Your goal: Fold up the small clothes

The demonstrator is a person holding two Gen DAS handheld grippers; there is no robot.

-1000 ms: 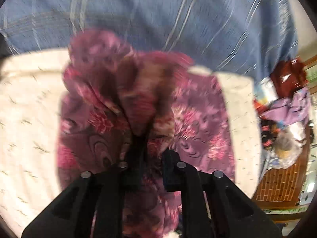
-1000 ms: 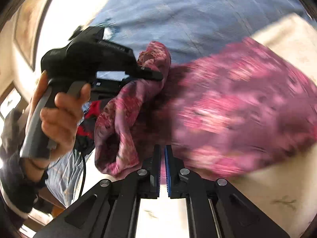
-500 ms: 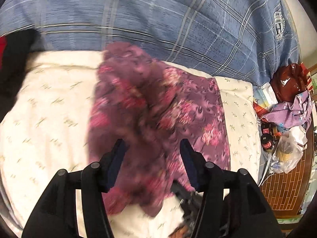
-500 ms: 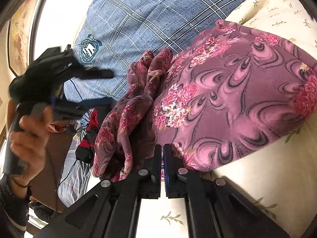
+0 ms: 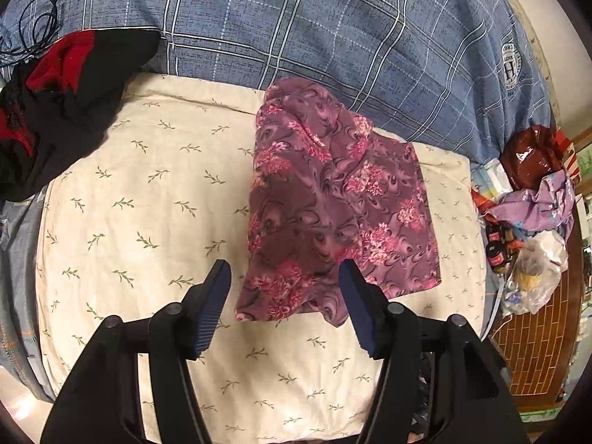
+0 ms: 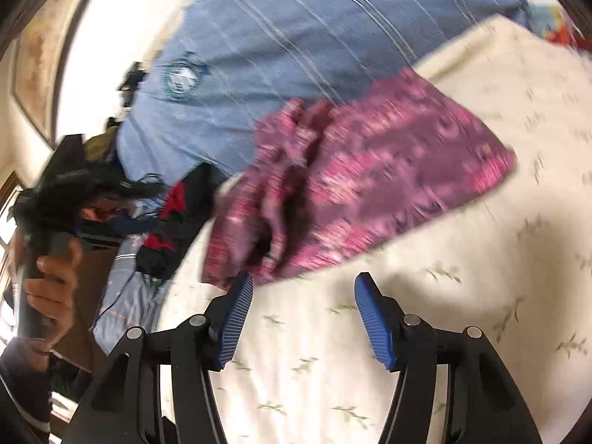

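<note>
Purple floral-print fabric, a small garment (image 5: 333, 207) folded over itself, lies on the right half of a cream leaf-patterned cushion cover (image 5: 148, 199) in the left wrist view. The left gripper (image 5: 285, 303) hovers at the garment's near hem with its blue-padded fingers (image 5: 212, 307) spread wide; they hold nothing, and whether they brush the cloth cannot be told. Bare cream cover extends to the left of the garment and toward the camera. A blue plaid blanket (image 5: 333, 29) borders the cover's far edge, with the garment's bunched top reaching that seam. A black-and-red garment (image 5: 55, 111) overlaps the cover's far left corner. A heap of plastic bags and packets (image 5: 529, 229) sits beyond the right edge over a brick-patterned floor.

Motion blur softens the right wrist view. The right gripper (image 6: 303, 314) is likewise released, its ribbed blue pads (image 6: 372, 322) wide apart over bare cream cover, empty. Its left pad sits just beside the garment's (image 6: 355, 185) bunched near corner; contact cannot be told. Open cover runs right and toward the camera. At far left, a hand (image 6: 51, 292) grips the other tool's black handle.
</note>
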